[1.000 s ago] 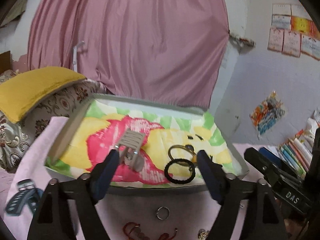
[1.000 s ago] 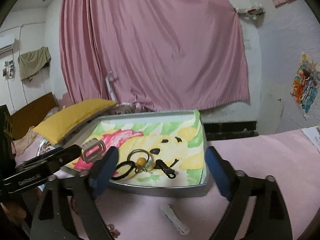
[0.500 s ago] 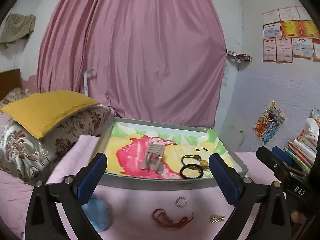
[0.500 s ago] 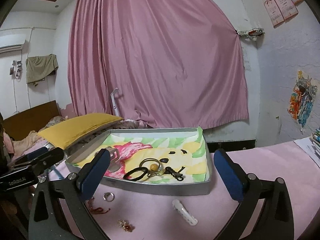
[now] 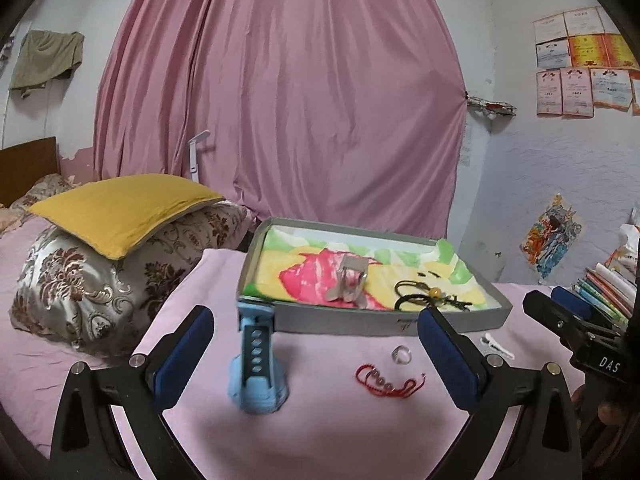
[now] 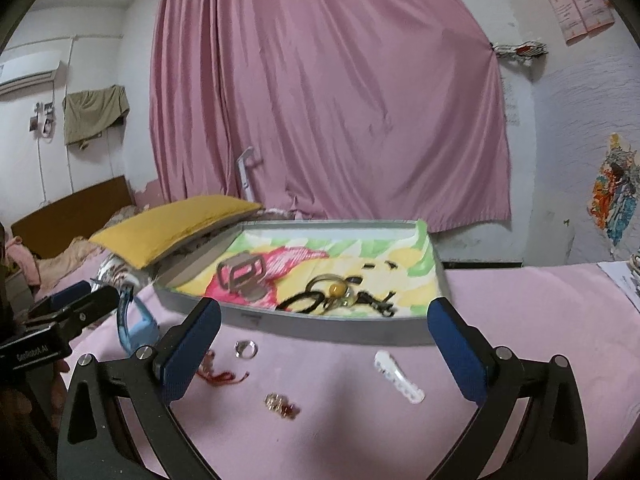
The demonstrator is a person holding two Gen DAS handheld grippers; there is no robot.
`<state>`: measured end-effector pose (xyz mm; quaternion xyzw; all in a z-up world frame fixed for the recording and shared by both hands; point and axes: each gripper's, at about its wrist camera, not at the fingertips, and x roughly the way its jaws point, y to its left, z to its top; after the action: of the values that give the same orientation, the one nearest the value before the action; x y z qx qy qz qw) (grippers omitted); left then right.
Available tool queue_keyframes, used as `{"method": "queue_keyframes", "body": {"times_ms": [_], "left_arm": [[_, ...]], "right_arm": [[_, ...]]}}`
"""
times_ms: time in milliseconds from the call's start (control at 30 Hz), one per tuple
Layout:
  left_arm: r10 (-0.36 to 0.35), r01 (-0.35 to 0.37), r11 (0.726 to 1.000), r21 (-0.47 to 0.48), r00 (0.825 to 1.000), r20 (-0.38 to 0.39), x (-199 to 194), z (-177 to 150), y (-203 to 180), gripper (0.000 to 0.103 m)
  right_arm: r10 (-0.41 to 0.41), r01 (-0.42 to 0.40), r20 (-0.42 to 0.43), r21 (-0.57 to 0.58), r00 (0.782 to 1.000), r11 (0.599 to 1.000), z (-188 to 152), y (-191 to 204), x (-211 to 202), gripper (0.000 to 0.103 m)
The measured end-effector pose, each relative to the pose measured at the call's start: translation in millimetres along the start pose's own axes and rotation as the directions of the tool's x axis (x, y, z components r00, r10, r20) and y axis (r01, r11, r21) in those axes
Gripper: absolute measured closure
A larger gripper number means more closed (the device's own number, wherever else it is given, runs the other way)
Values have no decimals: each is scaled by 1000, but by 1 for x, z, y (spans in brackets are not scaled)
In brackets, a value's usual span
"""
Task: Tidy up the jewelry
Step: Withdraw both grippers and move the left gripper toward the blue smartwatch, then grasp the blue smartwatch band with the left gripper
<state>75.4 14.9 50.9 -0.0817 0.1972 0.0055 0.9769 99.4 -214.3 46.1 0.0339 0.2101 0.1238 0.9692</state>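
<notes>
Grey tray [image 5: 384, 322] on pink-covered table [image 5: 320, 420]: holds silver clip [image 5: 351, 280], black hair ties [image 5: 416, 294]. In front of tray, on table: ring [image 6: 245, 349], red cord bracelet [image 5: 386, 380], white hair clip [image 6: 398, 371], blue watch [image 5: 256, 364]. Left gripper [image 5: 316, 354] and right gripper [image 6: 326, 354]: jaws wide apart, nothing held.

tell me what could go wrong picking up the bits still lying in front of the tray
The ring and red cord lie flat on soft pink cloth; wide pads may snag fabric or miss them. The small charm could slip out. The two open grippers, left and right, sit close and might collide.
</notes>
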Motion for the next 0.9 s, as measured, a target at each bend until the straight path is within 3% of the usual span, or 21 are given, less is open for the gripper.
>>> {"method": "queue_keyframes", "body": {"times_ms": [167, 233, 367, 667, 833, 900], "left_arm": [[50, -51, 999, -3, 997, -62, 6, -6, 11, 1], [74, -74, 997, 2, 992, -102, 13, -8, 15, 1], [79, -81, 997, 1, 975, -210, 32, -12, 21, 1], [62, -88, 994, -57, 930, -363, 59, -21, 37, 1], [41, -75, 994, -74, 920, -391, 65, -21, 38, 1], [33, -67, 995, -74, 920, -390, 66, -20, 38, 6]], "right_arm": [[29, -30, -69, -12, 997, 999, -4, 4, 5, 2], [51, -54, -132, -18, 990, 998, -4, 6, 13, 2], [72, -81, -214, -31, 974, 996, -10, 11, 25, 2], [90, -108, -339, -33, 936, 994, -22, 15, 40, 3], [105, -136, -388, -51, 916, 989, -25, 21, 43, 17], [109, -143, -406, -55, 908, 988, -27, 22, 44, 27]]}}
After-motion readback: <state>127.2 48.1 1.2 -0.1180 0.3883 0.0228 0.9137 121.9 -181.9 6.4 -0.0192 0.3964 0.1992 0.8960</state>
